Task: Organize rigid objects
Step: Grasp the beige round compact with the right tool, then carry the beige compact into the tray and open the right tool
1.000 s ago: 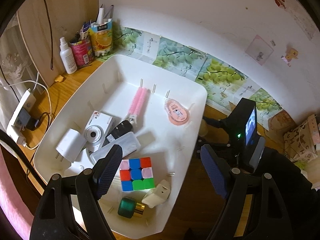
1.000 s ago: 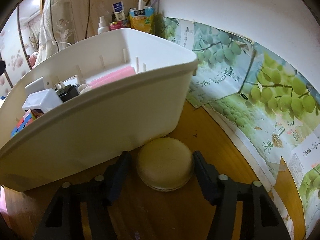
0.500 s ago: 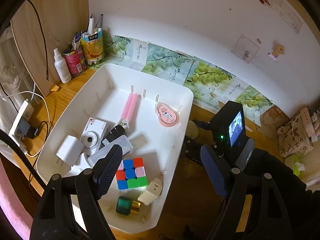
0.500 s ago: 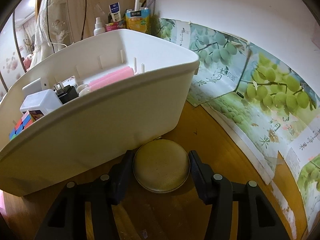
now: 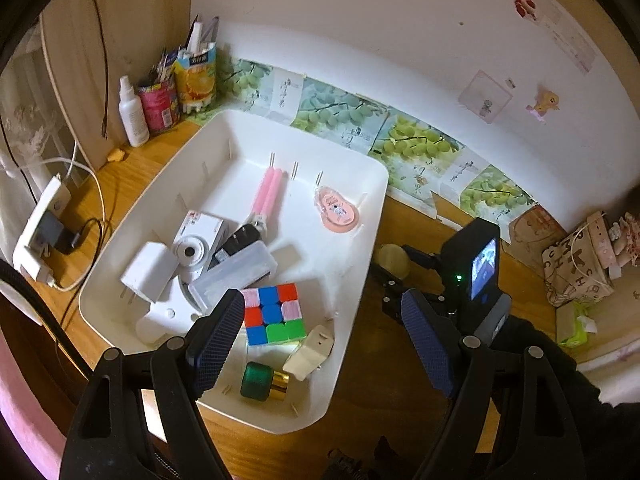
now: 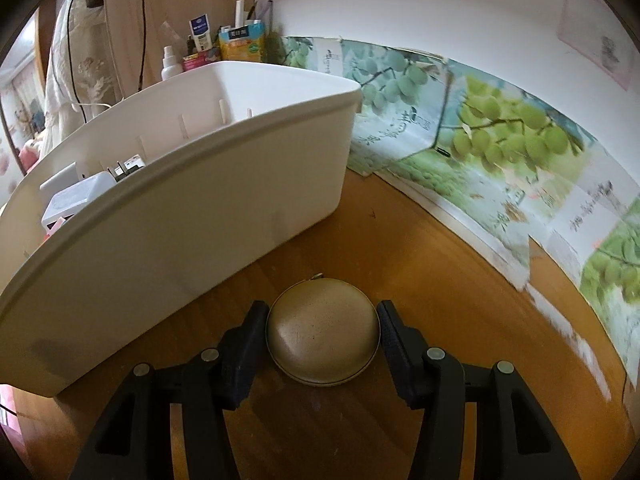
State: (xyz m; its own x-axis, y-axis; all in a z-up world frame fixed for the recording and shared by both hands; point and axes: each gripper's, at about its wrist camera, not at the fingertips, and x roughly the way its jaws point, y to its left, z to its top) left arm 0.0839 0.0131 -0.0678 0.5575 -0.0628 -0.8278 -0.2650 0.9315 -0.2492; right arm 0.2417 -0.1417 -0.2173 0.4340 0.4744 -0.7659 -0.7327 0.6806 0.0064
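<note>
A round gold compact [image 6: 322, 342] lies on the wooden desk just right of the white bin [image 6: 180, 200]. My right gripper [image 6: 322, 334] has its fingers closed against both sides of the compact. The compact also shows in the left wrist view [image 5: 394, 260], with the right gripper [image 5: 390, 280] at it. My left gripper [image 5: 322, 346] is open and empty, held above the near end of the bin [image 5: 360, 240]. In the bin lie a Rubik's cube [image 5: 272, 314], a pink tube [image 5: 270, 192], a white camera [image 5: 198, 240], a pink tape dispenser [image 5: 337, 215], a green-gold cap [image 5: 264, 381] and white chargers [image 5: 149, 272].
Cups of pens and a spray bottle [image 5: 134, 114] stand at the back left corner. A power strip with cables [image 5: 38, 236] lies left of the bin. Grape posters [image 6: 500, 140] line the wall. A patterned pouch [image 5: 576, 264] sits at the far right.
My right gripper has closed in on the gold compact, its fingers now touching both sides. The left gripper has stayed open while its view shifted slightly over the bin.
</note>
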